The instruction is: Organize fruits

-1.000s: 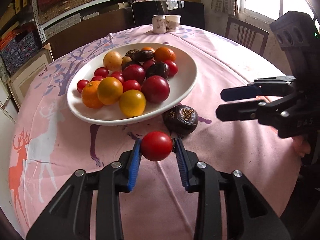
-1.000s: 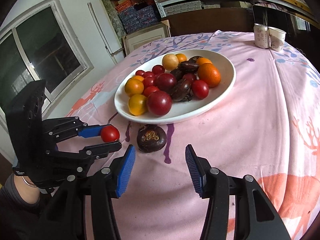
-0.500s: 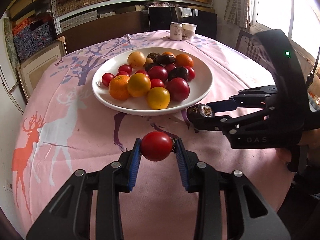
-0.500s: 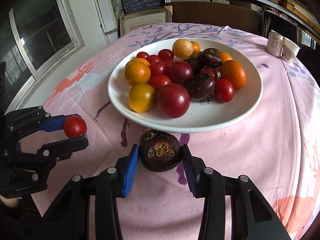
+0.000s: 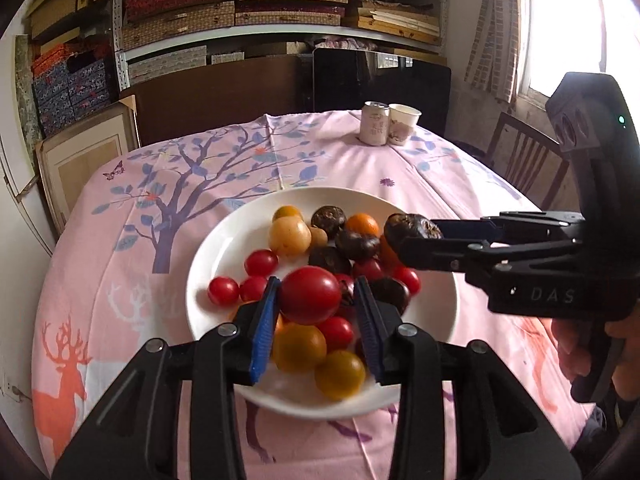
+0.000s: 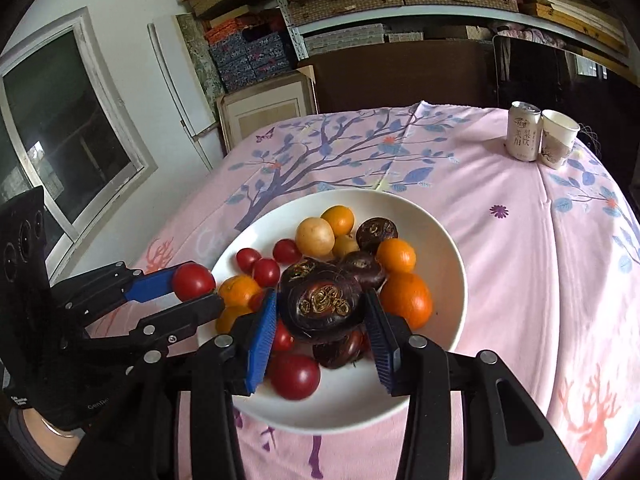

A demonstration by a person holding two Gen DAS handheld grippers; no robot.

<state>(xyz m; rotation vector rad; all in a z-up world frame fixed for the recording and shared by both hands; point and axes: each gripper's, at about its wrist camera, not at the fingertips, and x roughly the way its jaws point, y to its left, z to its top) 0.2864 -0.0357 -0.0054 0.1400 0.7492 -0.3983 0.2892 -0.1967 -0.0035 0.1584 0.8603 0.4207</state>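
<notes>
A white plate [image 5: 224,236] [image 6: 448,248] on the pink tablecloth holds several red, orange, yellow and dark fruits. My left gripper [image 5: 314,298] is shut on a red tomato [image 5: 310,295] and holds it above the plate's near side; it also shows in the right wrist view [image 6: 188,286] at the plate's left rim. My right gripper [image 6: 320,312] is shut on a dark brown water chestnut [image 6: 322,306] and holds it above the plate's middle; in the left wrist view the chestnut [image 5: 412,228] hangs over the plate's right side.
A drink can [image 5: 374,123] [image 6: 523,130] and a paper cup [image 5: 403,123] [image 6: 558,138] stand at the table's far edge. A wooden chair [image 5: 524,156] stands at the right. Shelves of boxes [image 5: 240,8] fill the back wall.
Both grippers have risen and moved forward over the plate. The right gripper has lifted the water chestnut off the cloth. The left still holds the tomato.
</notes>
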